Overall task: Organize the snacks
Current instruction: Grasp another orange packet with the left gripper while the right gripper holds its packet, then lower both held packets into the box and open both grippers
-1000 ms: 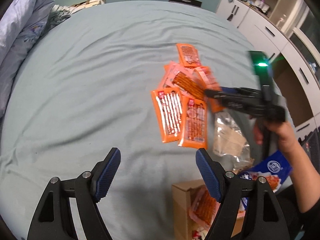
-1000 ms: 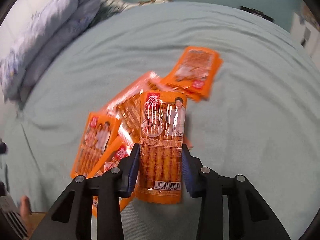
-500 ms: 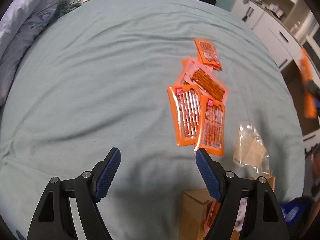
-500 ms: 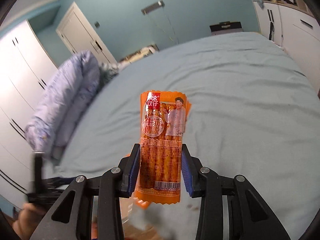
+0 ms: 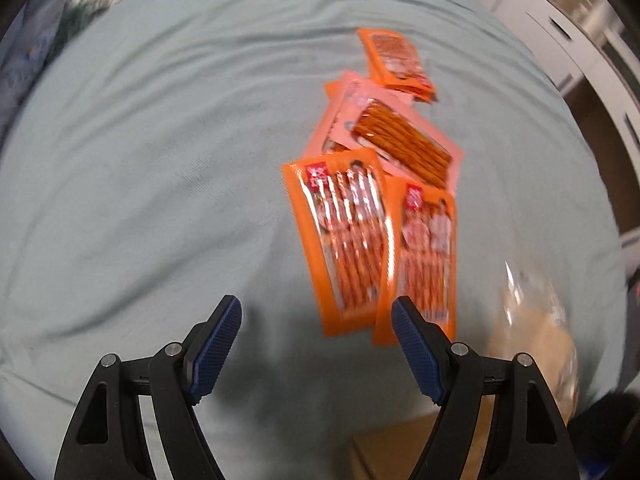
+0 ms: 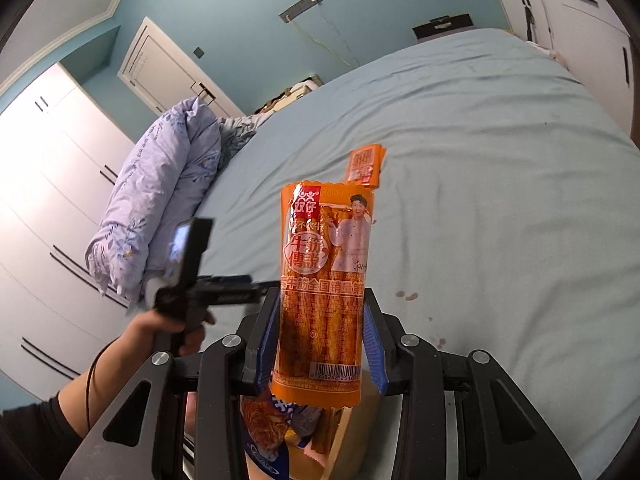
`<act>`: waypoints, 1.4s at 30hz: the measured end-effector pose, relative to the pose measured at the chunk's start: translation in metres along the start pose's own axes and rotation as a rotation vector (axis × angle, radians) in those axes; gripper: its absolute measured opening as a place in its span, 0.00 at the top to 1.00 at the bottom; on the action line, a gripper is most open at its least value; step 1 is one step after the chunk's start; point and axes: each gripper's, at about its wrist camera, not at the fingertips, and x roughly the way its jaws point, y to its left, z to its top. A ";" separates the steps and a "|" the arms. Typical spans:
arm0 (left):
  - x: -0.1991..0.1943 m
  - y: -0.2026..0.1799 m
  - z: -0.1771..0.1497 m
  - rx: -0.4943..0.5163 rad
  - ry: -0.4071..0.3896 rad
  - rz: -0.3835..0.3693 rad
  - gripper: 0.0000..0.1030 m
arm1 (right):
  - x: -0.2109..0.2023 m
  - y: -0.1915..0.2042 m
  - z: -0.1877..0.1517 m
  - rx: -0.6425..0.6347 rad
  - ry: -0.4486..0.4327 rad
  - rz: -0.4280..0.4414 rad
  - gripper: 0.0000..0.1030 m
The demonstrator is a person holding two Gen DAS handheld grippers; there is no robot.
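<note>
A pale blue bed [image 6: 480, 160] is seen under teal walls [image 6: 224, 4]. White wardrobes [image 6: 52, 168] and a white door [image 6: 168, 68] are noted at left.

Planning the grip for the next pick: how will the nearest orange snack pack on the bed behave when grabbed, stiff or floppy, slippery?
The nearest orange pack is a flat, glossy film pouch, so probably light and a bit slippery. The matching pack held in the right tool stands up without drooping, so the sticks inside likely stiffen it. Lying flat on the soft bedsheet, its edge may be hard to catch.

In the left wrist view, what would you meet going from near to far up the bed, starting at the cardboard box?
Cardboard box → two orange snack packets lying side by side → pale pink packet of brown sticks → small orange packet farthest away.
</note>
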 end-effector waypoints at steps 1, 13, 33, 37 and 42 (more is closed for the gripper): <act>0.008 0.003 0.006 -0.026 0.018 -0.014 0.24 | 0.006 0.000 0.003 -0.006 0.002 -0.002 0.65; 0.034 -0.035 0.036 0.087 -0.034 0.017 0.54 | 0.052 -0.001 0.017 -0.056 0.090 -0.052 0.65; -0.128 0.003 -0.011 -0.013 -0.266 -0.191 0.92 | 0.024 0.017 -0.003 -0.057 -0.038 -0.065 0.65; -0.156 -0.014 -0.058 0.073 -0.303 -0.283 0.92 | 0.002 0.019 -0.018 -0.037 -0.062 -0.040 0.65; -0.138 -0.047 -0.107 0.190 -0.201 -0.332 0.86 | -0.013 0.015 -0.026 -0.002 -0.107 -0.022 0.65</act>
